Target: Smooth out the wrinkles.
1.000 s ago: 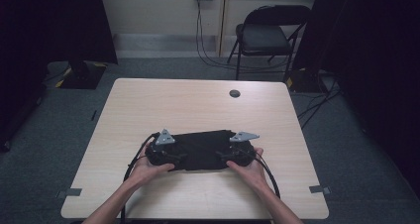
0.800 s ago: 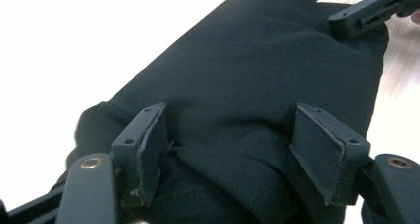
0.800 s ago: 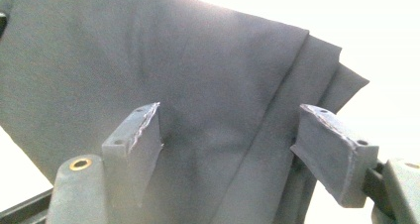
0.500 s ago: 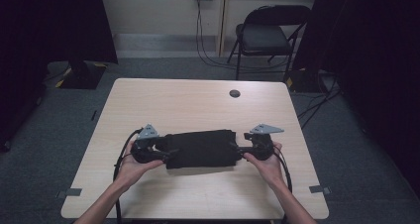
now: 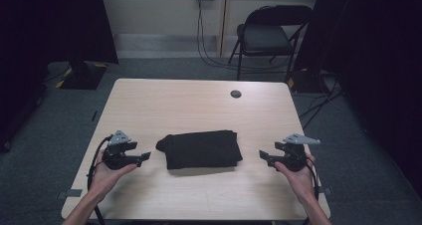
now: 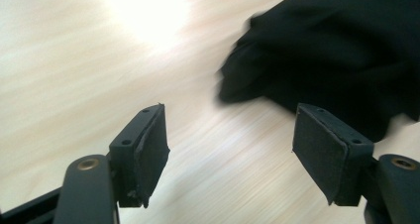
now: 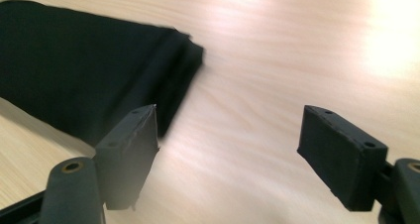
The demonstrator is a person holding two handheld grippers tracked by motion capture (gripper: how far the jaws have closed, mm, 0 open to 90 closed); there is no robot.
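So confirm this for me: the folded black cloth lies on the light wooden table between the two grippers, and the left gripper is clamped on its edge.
Not quite. The folded black cloth does lie on the light wooden table between the grippers, but the left gripper is not clamped on it: the left gripper view shows its jaws open over bare wood, apart from the cloth.

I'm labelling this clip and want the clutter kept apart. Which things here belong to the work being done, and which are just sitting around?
Part of the work:
- folded black cloth
- left gripper, jaws open, nothing between them
- right gripper, jaws open, nothing between them
- table the cloth lies on

Just sitting around:
- folding chair behind the table
- cables by the wall
- round cap in the tabletop
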